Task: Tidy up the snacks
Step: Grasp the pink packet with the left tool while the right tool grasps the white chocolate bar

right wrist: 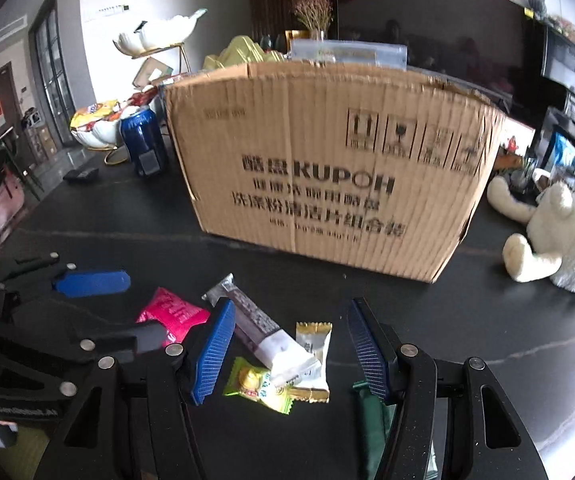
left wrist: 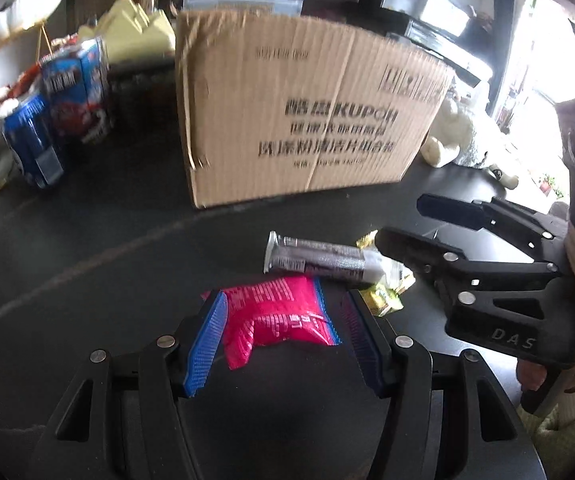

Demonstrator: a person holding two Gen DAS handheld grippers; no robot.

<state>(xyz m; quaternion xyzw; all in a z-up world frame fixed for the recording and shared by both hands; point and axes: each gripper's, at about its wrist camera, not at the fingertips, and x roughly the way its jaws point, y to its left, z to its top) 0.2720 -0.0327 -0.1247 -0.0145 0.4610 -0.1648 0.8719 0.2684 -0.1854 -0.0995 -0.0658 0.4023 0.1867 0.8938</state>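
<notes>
A pink snack packet (left wrist: 277,316) lies on the dark table between the open jaws of my left gripper (left wrist: 283,300); it also shows in the right wrist view (right wrist: 171,312). A long silver-grey snack bar (left wrist: 319,260) (right wrist: 259,328) lies just beyond it. A yellow-green candy (right wrist: 257,386) and a gold-white candy (right wrist: 313,354) lie beside the bar, between the open jaws of my right gripper (right wrist: 291,312). A dark green packet (right wrist: 375,412) lies under its right finger. A large open cardboard box (left wrist: 299,120) (right wrist: 327,168) stands behind the snacks.
Blue snack boxes (left wrist: 75,92) and a blue can (left wrist: 33,144) (right wrist: 143,140) stand left of the box. A white plush toy (right wrist: 559,236) (left wrist: 459,136) lies to the right. A white bowl of snacks (right wrist: 95,128) sits at the back left.
</notes>
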